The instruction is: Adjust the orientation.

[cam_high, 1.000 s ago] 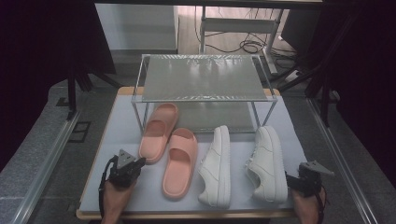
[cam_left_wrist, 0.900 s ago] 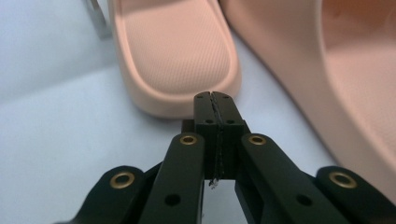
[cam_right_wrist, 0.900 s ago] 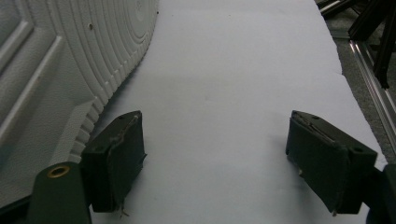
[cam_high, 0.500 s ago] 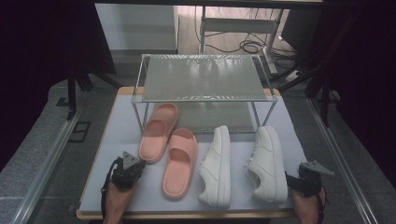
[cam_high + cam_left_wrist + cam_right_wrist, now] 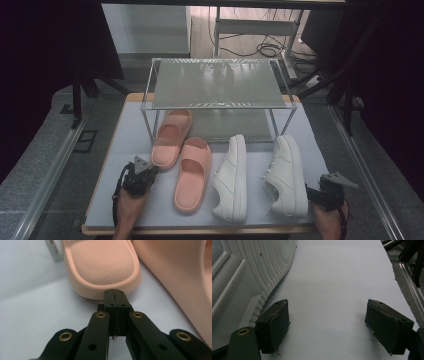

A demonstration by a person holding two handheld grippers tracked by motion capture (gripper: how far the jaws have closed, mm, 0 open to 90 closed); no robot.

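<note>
Where the white mat (image 5: pixel 135 145) meets the person's edge of the table, left gripper (image 5: pixel 141 174) held low on a forearm reaching in from below, pointing toward the heel of the left pink slide (image 5: pixel 171 138). Jaws pressed together with nothing between them, tips just short of that heel (image 5: pixel 105 267) in the left gripper view, touching or not hard to tell. Second pink slide (image 5: pixel 193 173) just beside, cut off at the right of that view. Right gripper (image 5: pixel 327 190) low at the mat's right corner, just beside the right white sneaker (image 5: pixel 286 173); jaws wide apart over bare mat (image 5: pixel 332 290), holding nothing. Sneaker's ribbed sole (image 5: pixel 249 277) cropped at the left there. Other white sneaker (image 5: pixel 232 177) between slide and sneaker. Rack (image 5: pixel 215 82) behind, its lower shelf dim beneath the top.
</note>
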